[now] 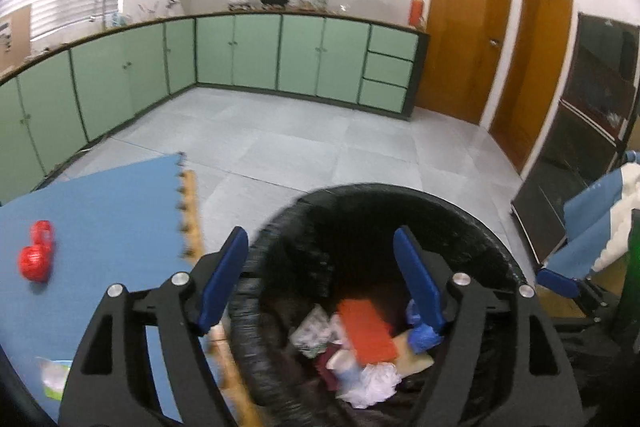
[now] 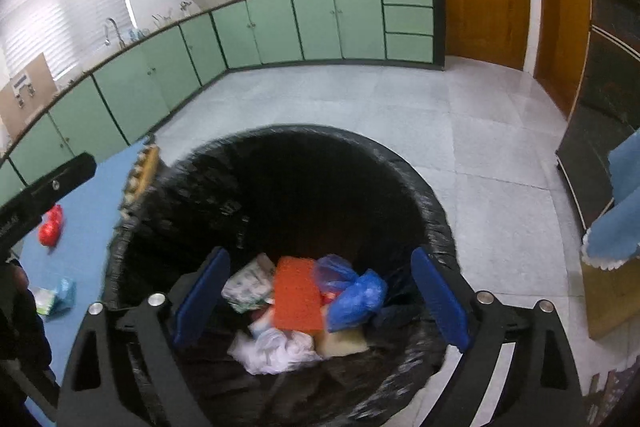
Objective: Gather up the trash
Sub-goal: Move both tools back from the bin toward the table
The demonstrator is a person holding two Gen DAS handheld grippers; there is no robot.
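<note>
A round bin lined with a black bag (image 1: 472, 223) (image 2: 416, 179) stands on the floor and holds several pieces of trash: an orange pad (image 1: 366, 331) (image 2: 297, 293), a blue plastic bag (image 2: 356, 297), white crumpled plastic (image 2: 276, 347) and a printed wrapper (image 2: 248, 287). My left gripper (image 1: 322, 243) is open and empty over the bin's left rim. My right gripper (image 2: 320, 267) is open and empty above the bin's mouth. On the blue mat (image 1: 100, 211) lie a red crumpled bag (image 1: 36, 259) (image 2: 50, 225) and a light green-blue wrapper (image 1: 54, 377) (image 2: 56, 297).
Green kitchen cabinets (image 1: 256, 51) run along the left and far walls. Grey tiled floor (image 1: 320, 139) lies beyond the bin. Wooden doors (image 1: 464, 27) and a dark cabinet (image 1: 592, 115) stand at the right. A blue cloth over something (image 1: 592, 227) is to the right.
</note>
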